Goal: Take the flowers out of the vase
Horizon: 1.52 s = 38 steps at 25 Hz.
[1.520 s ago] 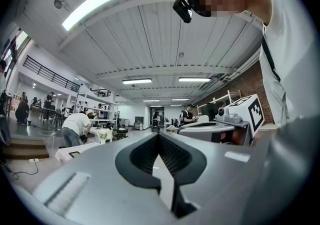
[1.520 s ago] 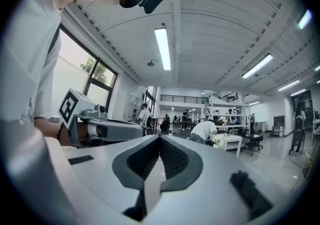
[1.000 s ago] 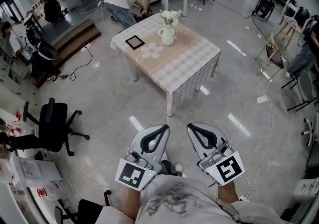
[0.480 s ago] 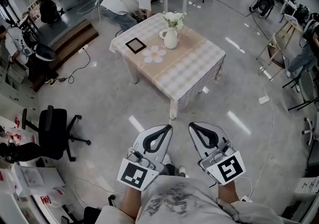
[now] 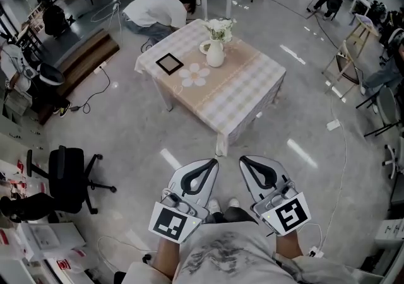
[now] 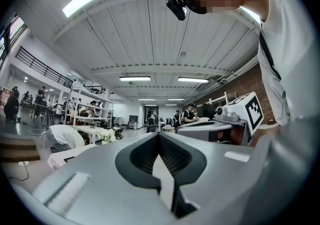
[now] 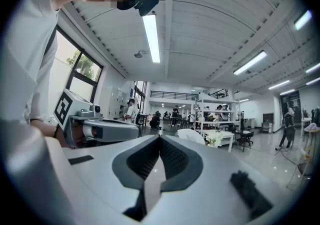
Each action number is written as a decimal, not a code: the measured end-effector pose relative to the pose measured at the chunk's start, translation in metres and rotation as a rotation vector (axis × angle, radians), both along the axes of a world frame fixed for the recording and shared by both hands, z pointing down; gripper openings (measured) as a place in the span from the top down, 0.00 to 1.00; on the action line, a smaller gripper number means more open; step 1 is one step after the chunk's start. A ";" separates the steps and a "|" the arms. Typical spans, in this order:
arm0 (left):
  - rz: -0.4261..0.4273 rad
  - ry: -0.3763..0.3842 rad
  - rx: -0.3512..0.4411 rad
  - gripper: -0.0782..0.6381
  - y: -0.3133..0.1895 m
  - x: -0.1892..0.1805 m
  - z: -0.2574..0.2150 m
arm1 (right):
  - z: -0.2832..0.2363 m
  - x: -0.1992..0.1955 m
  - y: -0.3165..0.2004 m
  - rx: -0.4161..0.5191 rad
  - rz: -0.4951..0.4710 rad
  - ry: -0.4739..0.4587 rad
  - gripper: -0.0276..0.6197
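Close to the body, the left gripper (image 5: 212, 162) and right gripper (image 5: 242, 160) sit side by side and level. Each has its jaws pressed together with nothing between them, which looks like a carrying posture, since there is nothing within reach to grasp. Both point toward the table (image 5: 246, 96), which stands well apart across bare floor, so the approach probably comes first. On the cloth lie a flower-shaped mat (image 5: 194, 76) and a dark frame (image 5: 169, 63). Beyond them, toward the far corner, stands the white vase (image 5: 214, 54). The flowers (image 5: 218, 26) are upright in its neck, not yet taken out. Behind the table a person (image 5: 154, 10) crouches over the floor.
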<state>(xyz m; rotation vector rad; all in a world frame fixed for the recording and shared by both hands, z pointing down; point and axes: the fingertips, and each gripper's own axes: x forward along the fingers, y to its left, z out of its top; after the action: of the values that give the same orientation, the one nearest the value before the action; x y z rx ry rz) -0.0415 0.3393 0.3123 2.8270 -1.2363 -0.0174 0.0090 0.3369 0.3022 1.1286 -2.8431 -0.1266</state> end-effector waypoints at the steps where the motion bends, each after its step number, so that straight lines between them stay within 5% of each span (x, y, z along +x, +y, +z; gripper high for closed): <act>1: 0.004 0.001 0.000 0.88 -0.003 0.001 0.000 | -0.002 0.000 -0.003 0.005 0.003 -0.004 0.93; 38: -0.117 -0.027 -0.010 0.88 -0.175 0.076 0.001 | 0.003 0.073 -0.182 -0.009 -0.127 -0.012 0.93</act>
<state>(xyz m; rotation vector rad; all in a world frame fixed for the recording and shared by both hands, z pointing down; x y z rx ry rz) 0.0344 0.1640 0.3130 2.7515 -1.4012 0.0228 0.0822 0.1553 0.3057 0.9500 -2.9223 -0.1143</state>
